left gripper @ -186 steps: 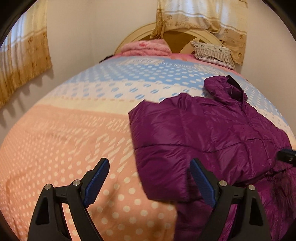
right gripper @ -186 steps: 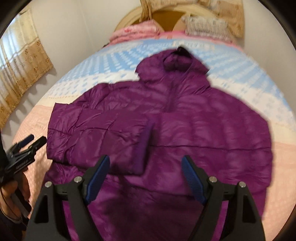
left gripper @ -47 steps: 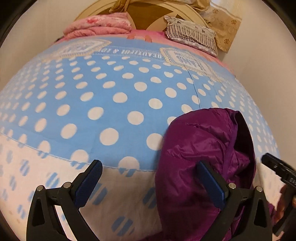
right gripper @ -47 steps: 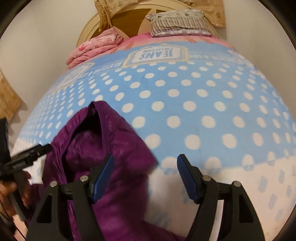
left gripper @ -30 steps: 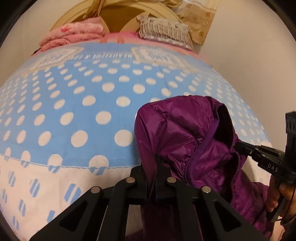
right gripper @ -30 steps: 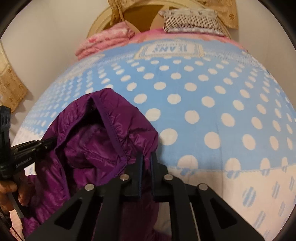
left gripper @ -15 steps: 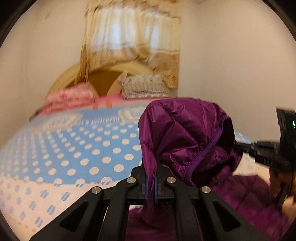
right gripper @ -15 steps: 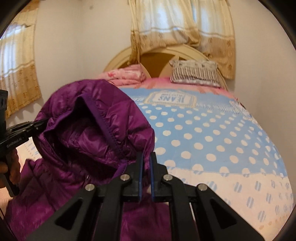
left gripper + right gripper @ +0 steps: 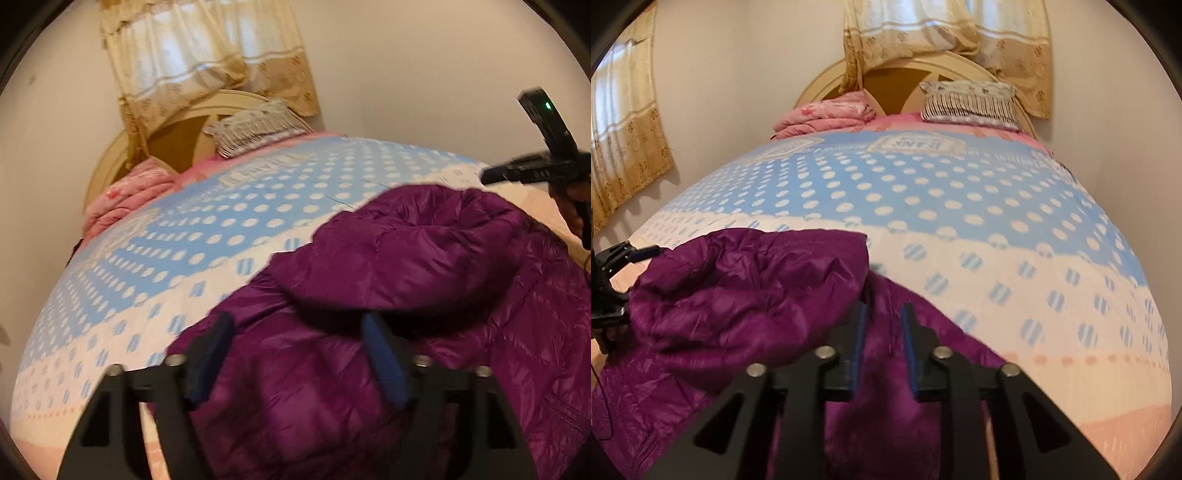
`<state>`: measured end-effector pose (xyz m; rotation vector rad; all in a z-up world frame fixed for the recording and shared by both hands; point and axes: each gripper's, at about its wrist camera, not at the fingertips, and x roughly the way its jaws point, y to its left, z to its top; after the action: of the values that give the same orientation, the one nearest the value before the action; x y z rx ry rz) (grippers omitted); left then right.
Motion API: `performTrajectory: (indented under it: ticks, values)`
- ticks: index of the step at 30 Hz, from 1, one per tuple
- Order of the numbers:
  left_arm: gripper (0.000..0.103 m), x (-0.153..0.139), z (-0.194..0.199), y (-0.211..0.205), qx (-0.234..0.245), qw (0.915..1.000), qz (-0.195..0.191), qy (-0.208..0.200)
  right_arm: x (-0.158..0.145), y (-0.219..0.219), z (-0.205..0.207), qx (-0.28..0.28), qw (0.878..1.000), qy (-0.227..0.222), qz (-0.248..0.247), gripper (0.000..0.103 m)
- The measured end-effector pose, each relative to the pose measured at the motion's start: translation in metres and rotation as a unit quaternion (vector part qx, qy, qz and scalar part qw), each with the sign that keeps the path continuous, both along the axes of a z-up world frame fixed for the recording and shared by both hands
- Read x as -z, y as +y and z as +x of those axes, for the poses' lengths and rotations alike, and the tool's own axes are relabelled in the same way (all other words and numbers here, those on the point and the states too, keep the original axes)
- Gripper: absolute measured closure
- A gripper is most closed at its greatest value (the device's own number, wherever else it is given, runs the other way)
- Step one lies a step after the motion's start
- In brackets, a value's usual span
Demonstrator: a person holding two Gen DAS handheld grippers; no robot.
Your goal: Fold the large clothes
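Note:
A purple puffer jacket [image 9: 406,332] lies on the bed, its hood [image 9: 417,240] folded down over the body. My left gripper [image 9: 295,354] is open just above the jacket, below the hood, holding nothing. In the right wrist view the hood [image 9: 750,280] lies to the left. My right gripper [image 9: 882,332] has its jaws partly open, a narrow gap between the blue pads, with the jacket [image 9: 886,424] beneath and no cloth clearly pinched. The right gripper's body also shows in the left wrist view [image 9: 546,166].
The bed [image 9: 960,206] has a blue, white and peach dotted cover. A pink folded blanket [image 9: 827,114] and a striped pillow [image 9: 971,99] lie by the headboard. Curtains hang behind and at left. Walls stand close on both sides.
Both grippers held the hood up half a second ago. Now the hood lies folded down on the jacket, both grippers have let go, and their jaws have opened.

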<state>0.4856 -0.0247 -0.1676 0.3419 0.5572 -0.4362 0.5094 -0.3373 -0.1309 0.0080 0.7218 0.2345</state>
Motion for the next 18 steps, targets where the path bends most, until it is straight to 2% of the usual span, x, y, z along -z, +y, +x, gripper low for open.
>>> performTrajectory:
  ticks: [5, 6, 7, 8, 9, 10, 11, 12, 13, 15, 17, 18]
  values:
    - [0.025, -0.024, 0.014, 0.024, -0.071, 0.9951, -0.068, 0.011, -0.016, 0.024, -0.004, -0.01, 1.0, 0.02, 0.003, 0.064]
    - [0.025, -0.03, 0.018, 0.026, -0.084, 0.9924, -0.09, 0.012, -0.016, 0.03, 0.001, -0.002, 0.999, 0.039, 0.004, 0.052]
    - [0.025, -0.035, 0.022, 0.026, -0.092, 0.9891, -0.114, 0.019, -0.015, 0.035, 0.01, 0.022, 0.997, 0.076, 0.008, 0.032]
    - [0.025, -0.038, 0.023, 0.022, -0.097, 0.9872, -0.124, 0.025, -0.011, 0.034, 0.014, 0.033, 0.994, 0.102, 0.033, 0.025]
    - [0.025, -0.039, 0.027, 0.018, -0.103, 0.9842, -0.139, 0.039, -0.007, 0.034, 0.018, 0.035, 0.989, 0.123, 0.072, 0.023]
    - [0.025, -0.039, 0.03, 0.011, -0.099, 0.9823, -0.151, 0.051, -0.001, 0.037, 0.023, 0.027, 0.983, 0.15, 0.106, 0.024]
    - [0.025, -0.039, 0.029, 0.006, -0.096, 0.982, -0.153, 0.055, 0.005, 0.041, 0.025, 0.027, 0.98, 0.166, 0.104, 0.027]
    - [0.025, -0.036, 0.03, -0.004, -0.097, 0.9825, -0.148, 0.057, 0.01, 0.045, 0.026, 0.031, 0.98, 0.174, 0.094, 0.037]
    - [0.025, -0.035, 0.029, -0.01, -0.096, 0.9829, -0.146, 0.059, 0.015, 0.048, 0.026, 0.032, 0.979, 0.178, 0.09, 0.062]
    - [0.025, -0.03, 0.029, -0.024, -0.09, 0.9845, -0.133, 0.07, 0.023, 0.054, 0.021, 0.026, 0.978, 0.186, 0.088, 0.091]
    - [0.025, -0.027, 0.024, -0.029, -0.085, 0.9859, -0.123, 0.074, 0.024, 0.054, 0.008, 0.017, 0.978, 0.183, 0.098, 0.091]
    - [0.025, -0.024, 0.022, -0.031, -0.085, 0.9881, -0.107, 0.071, 0.022, 0.052, 0.002, 0.013, 0.977, 0.182, 0.107, 0.091]
